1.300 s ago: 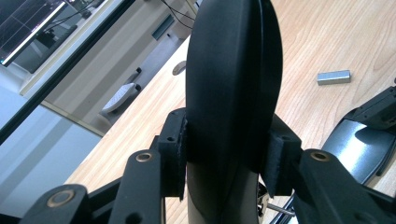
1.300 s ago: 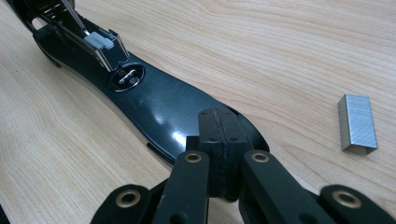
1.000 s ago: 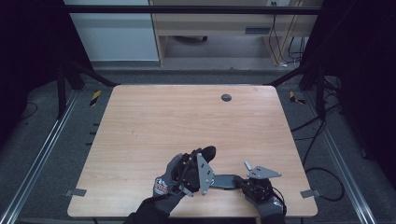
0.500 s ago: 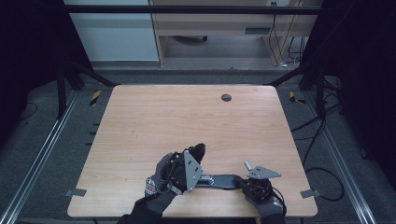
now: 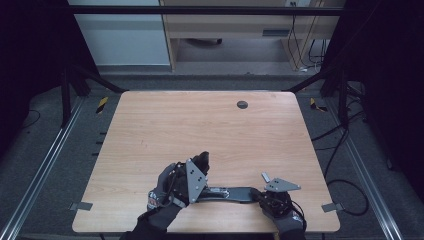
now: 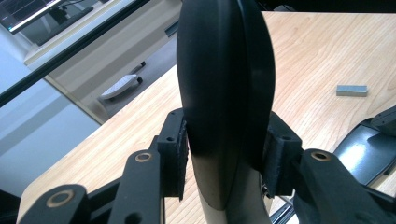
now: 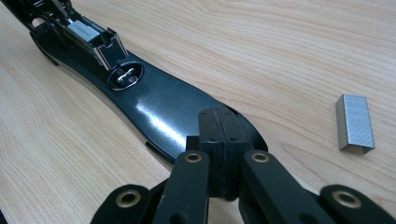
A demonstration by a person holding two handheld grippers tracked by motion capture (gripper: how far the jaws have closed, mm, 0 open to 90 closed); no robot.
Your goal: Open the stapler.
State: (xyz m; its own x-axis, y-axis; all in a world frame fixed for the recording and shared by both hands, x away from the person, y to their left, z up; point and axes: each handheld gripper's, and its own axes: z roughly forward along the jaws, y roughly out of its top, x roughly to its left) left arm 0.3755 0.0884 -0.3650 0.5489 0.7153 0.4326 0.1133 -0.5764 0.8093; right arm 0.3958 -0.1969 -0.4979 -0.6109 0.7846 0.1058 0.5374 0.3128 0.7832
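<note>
i'm clamping my left gripper (image 6: pixel 224 163) on the stapler's glossy black rounded top (image 6: pixel 224 93); my right gripper (image 7: pixel 219 154), jaws together, is pressing its shiny base (image 7: pixel 159 107) beside a grey metal staple block (image 7: pixel 355 122).

The stapler (image 7: pixel 154 105) is glossy black, with a silver metal anvil plate and a bright silver staple channel near its hinge. Its lifted top cover (image 6: pixel 224 93) is black as well, smooth and slightly shiny. Beside it the strip of staples (image 7: pixel 355 122) is plain silver-grey metal. The table (image 5: pixel 200 125) is light wood with a fine, wavy grain pattern, and a small dark round cap (image 5: pixel 242 104) sits near its far edge. Both grippers, the left gripper (image 6: pixel 224 158) and the right gripper (image 7: pixel 219 140), are matt black with brass-coloured rivets, and each carries a grey plate in the high view. The gloves (image 5: pixel 167 187) are dark grey with a small red and white mark at the wrist.
</note>
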